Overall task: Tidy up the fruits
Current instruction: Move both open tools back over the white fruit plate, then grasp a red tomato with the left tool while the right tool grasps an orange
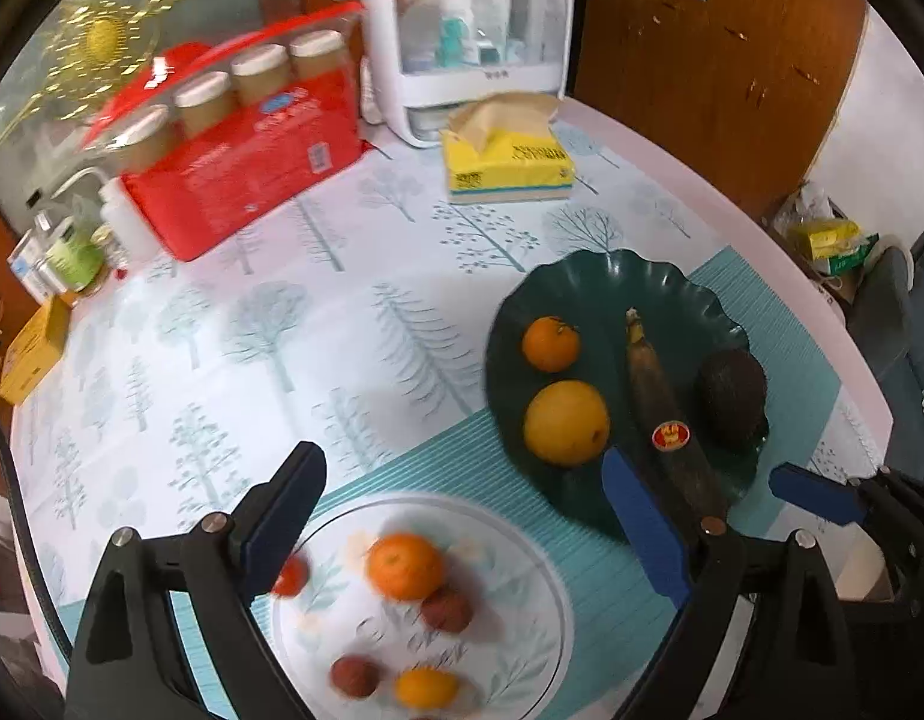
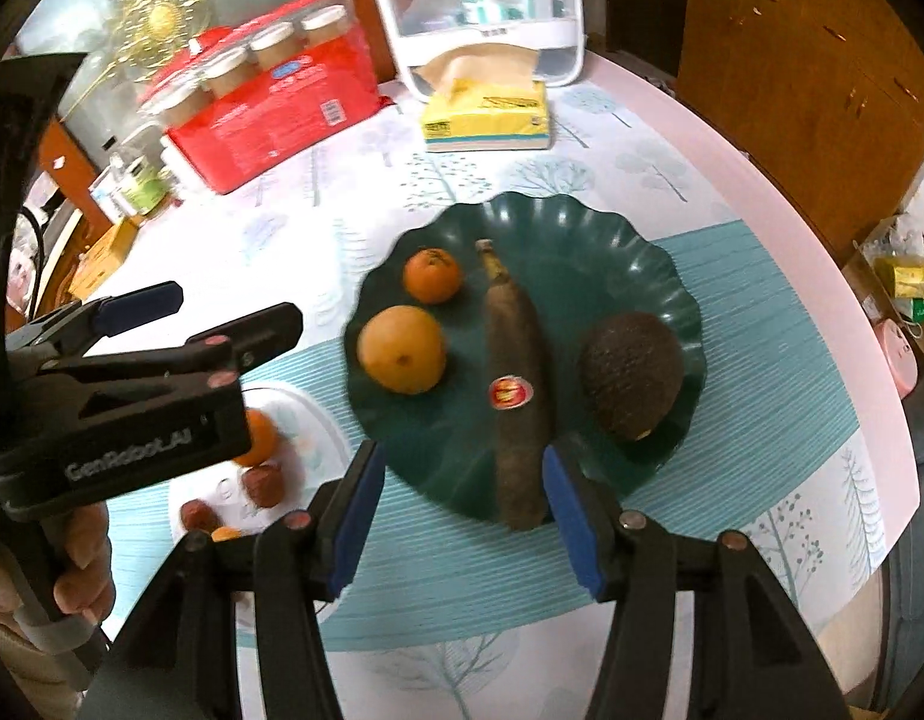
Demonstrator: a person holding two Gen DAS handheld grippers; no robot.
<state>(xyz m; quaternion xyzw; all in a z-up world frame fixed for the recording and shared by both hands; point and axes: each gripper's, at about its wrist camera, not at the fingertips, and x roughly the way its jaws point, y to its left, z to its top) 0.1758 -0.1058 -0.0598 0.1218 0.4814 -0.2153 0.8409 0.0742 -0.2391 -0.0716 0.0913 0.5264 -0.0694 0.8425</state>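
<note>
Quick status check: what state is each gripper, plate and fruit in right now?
Left gripper: open, empty, over white plate.
Right gripper: open, empty, at green plate's near edge.
Green plate: holds four fruits.
Banana: dark, lying flat, stickered.
Avocado: whole.
White plate: holds small fruits, blurred.

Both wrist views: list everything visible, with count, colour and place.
Scalloped dark green plate: one, on the striped mat.
Oranges on it: two, left side.
Blackened banana with red sticker: one, centre.
Dark avocado: one, right side.
Clear glass plate: one, near left.
Fruits on it: at least five, orange and red, blurred.
Yellow tissue pack: one, far.
Red jar package: one, far left.
White storage box: one, far.
Left gripper: jaws open.
Right gripper: jaws open.
</note>
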